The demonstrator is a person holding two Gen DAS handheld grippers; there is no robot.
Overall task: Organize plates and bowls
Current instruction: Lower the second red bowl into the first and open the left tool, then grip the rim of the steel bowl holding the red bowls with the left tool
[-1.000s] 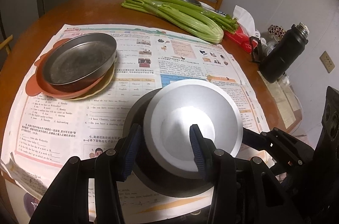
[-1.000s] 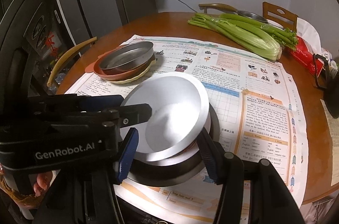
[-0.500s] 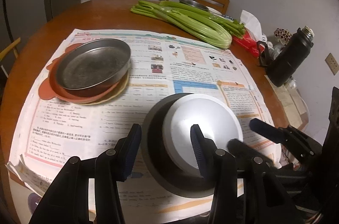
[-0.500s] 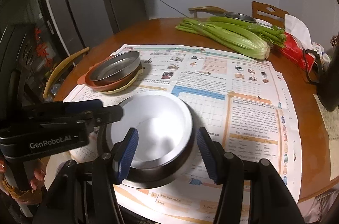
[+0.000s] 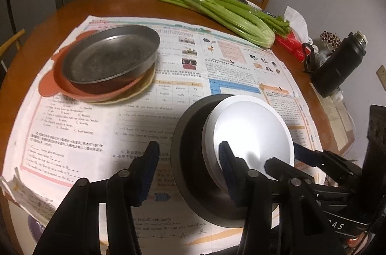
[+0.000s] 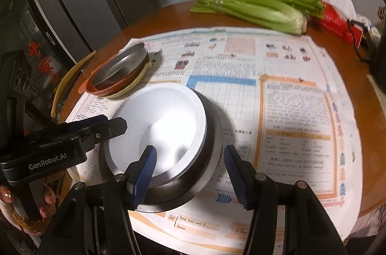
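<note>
A white bowl [image 5: 253, 134] [image 6: 164, 124] sits nested in a dark metal bowl [image 5: 190, 158] [image 6: 212, 146] on the newspaper. My left gripper [image 5: 188, 168] [image 6: 108, 122] straddles their left rim. Its jaws are opening: one finger is over the white bowl, and the other stands clear of the dark wall. My right gripper [image 6: 189, 173] [image 5: 287, 158] is shut across the opposite rim, one pad inside the white bowl and one against the dark bowl's outside. Far left, a metal pan [image 5: 108, 57] [image 6: 120, 64] tops an orange plate [image 5: 60, 83] and a yellow one.
Newspaper [image 5: 217, 57] covers the round wooden table. Celery [image 5: 229, 13] and a red packet [image 5: 289, 47] lie at the back. A black flask [image 5: 337, 66] stands at the right edge. A fridge [image 6: 72, 1] and chairs ring the table. A person's hand [image 6: 45, 204] holds the left gripper.
The white bowl, tilted above the dark bowl a second ago, has come down and settled inside it. My left jaws have widened off it. The right gripper kept its grip and rolled slightly.
</note>
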